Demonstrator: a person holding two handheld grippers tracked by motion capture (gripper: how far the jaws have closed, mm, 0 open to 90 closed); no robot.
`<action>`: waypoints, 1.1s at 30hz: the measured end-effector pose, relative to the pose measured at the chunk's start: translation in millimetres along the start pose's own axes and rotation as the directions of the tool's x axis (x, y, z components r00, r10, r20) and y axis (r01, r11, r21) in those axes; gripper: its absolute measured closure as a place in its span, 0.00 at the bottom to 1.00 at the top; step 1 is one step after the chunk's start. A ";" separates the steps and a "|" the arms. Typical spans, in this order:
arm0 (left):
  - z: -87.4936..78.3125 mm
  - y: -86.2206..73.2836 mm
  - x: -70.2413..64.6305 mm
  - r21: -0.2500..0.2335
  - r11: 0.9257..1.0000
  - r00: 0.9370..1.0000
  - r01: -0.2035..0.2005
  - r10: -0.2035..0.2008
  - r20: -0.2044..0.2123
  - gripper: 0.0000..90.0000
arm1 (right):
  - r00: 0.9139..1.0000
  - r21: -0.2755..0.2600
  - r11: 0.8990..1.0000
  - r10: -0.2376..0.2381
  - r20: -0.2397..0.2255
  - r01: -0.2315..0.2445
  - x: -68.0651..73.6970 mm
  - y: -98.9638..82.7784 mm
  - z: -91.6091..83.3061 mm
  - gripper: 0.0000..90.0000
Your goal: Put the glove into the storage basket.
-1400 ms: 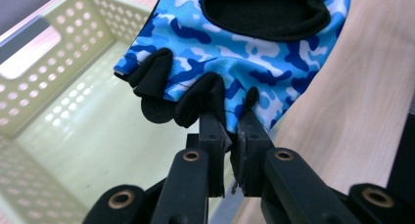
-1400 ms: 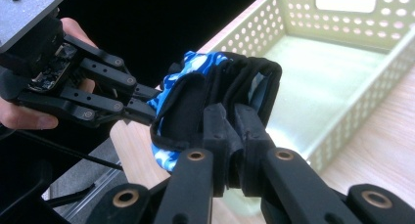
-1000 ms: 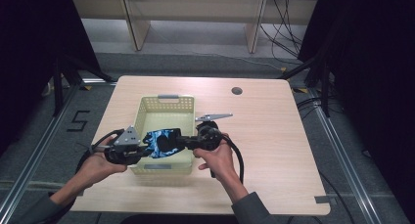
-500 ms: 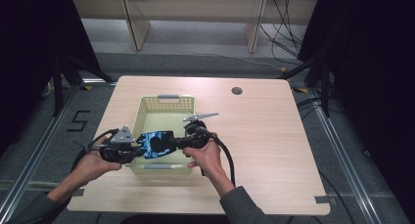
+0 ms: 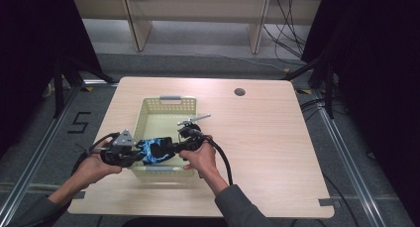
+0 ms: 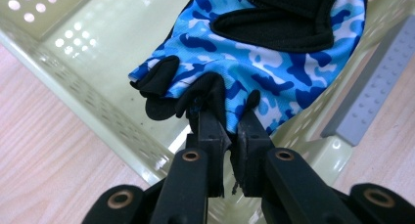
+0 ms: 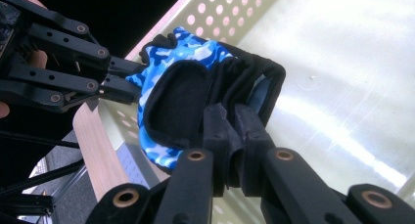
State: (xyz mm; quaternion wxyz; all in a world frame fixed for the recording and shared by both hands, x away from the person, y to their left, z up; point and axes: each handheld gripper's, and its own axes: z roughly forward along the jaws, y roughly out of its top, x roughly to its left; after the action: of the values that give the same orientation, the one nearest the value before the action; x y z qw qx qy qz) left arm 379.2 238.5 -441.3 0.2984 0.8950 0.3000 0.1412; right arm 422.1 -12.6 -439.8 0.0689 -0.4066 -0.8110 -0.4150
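On the wooden table (image 5: pixel 277 152) a pale green basket (image 5: pixel 166 105) stands near the front-left part. Over its front edge hangs a blue camouflage glove (image 5: pixel 154 150) — the left gripper (image 6: pixel 226 123) pinches its finger end, the right gripper (image 7: pixel 234 131) its cuff. The step seems to be lowering it in; next, both jaws should open over the basket floor.

We see a glove (image 5: pixel 153 150) over the basket's (image 5: pixel 166 105) near end, left gripper (image 5: pixel 136 152) left, right gripper (image 5: pixel 171 148) right.

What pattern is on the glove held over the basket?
Blue, white and navy camouflage with black palm padding and finger trim on the glove; clearest in the left gripper view.
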 end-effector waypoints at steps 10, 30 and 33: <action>2.2 1.2 2.7 0.042 0.999 1.000 -0.007 0.007 0.012 0.91 | 0.999 0.058 0.998 0.035 0.031 -0.036 -1.2 2.9 9.9 0.95; -10.4 12.3 7.9 0.051 0.998 0.999 0.045 -0.047 0.021 0.63 | 0.995 0.110 0.993 0.039 0.088 -0.049 -10.6 -1.4 15.4 0.95; -14.8 15.5 7.2 0.043 0.999 0.999 0.031 -0.032 0.022 0.63 | 0.994 0.115 0.991 0.055 0.090 -0.065 -9.8 -2.2 14.1 0.95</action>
State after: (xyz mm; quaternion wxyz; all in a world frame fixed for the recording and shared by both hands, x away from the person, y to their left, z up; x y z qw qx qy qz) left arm 385.5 239.7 -419.6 0.2850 0.8978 0.3136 0.1198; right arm 430.2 -9.0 -454.6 0.0699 -0.4435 -0.8237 -0.3464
